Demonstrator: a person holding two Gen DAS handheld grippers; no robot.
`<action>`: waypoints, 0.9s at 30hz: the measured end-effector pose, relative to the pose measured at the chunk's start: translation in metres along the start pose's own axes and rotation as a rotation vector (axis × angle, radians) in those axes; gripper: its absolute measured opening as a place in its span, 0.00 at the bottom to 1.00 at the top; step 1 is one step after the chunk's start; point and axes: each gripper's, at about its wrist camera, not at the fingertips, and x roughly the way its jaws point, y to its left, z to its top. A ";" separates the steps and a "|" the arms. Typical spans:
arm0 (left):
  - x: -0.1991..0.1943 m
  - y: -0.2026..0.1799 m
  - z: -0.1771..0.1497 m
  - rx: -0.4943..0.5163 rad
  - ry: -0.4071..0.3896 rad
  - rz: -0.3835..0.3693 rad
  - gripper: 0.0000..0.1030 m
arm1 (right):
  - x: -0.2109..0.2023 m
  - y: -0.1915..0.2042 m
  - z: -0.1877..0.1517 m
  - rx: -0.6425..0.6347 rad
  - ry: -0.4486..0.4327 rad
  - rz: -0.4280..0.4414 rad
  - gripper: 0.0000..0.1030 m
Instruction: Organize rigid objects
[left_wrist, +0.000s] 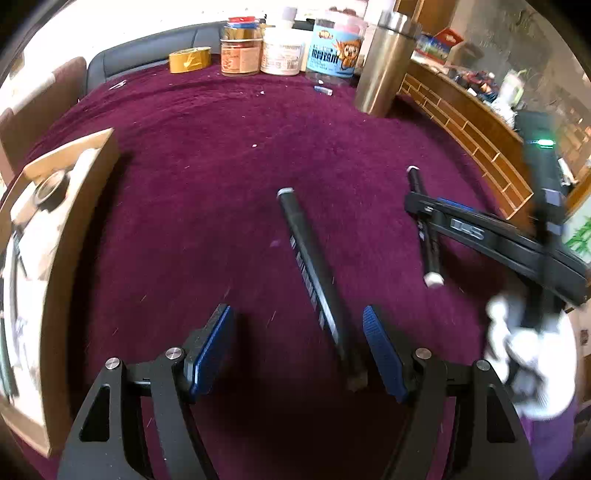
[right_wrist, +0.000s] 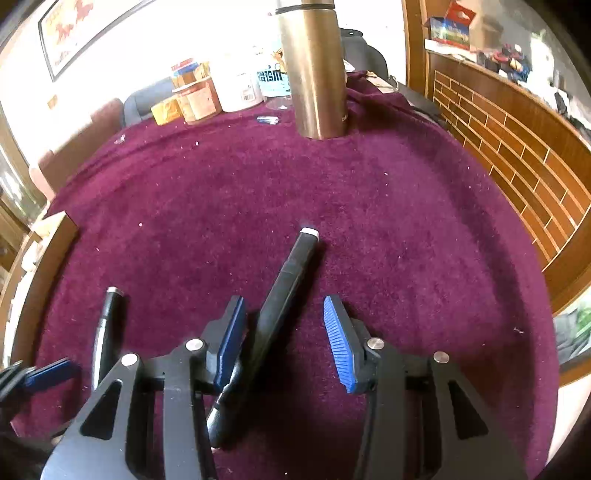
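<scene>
While the cardboard box (left_wrist: 59, 258) waits at far left, the left gripper (left_wrist: 297, 339) straddles one black pen (left_wrist: 314, 273) on the maroon cloth (left_wrist: 207, 184), jaws wide, pads clear. Further right, the right gripper (right_wrist: 282, 338) brackets the other pen (right_wrist: 280, 295), partly open, not visibly gripping. Both pens look light, stiff and prone to roll; mid-barrel seems safest.

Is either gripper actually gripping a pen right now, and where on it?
Neither. Each black pen lies on the cloth between open pads: the left gripper straddles one pen near its lower end, the right gripper the other pen around mid-barrel.
</scene>
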 end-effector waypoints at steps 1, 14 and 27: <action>0.010 -0.005 0.005 0.017 0.002 0.023 0.65 | -0.001 -0.002 -0.001 0.005 -0.001 0.007 0.41; 0.019 -0.016 0.011 0.147 -0.084 0.164 0.19 | -0.001 -0.006 -0.002 0.036 -0.009 0.043 0.41; 0.021 -0.023 0.012 0.163 -0.105 0.200 0.22 | 0.000 -0.006 -0.002 0.035 -0.010 0.043 0.41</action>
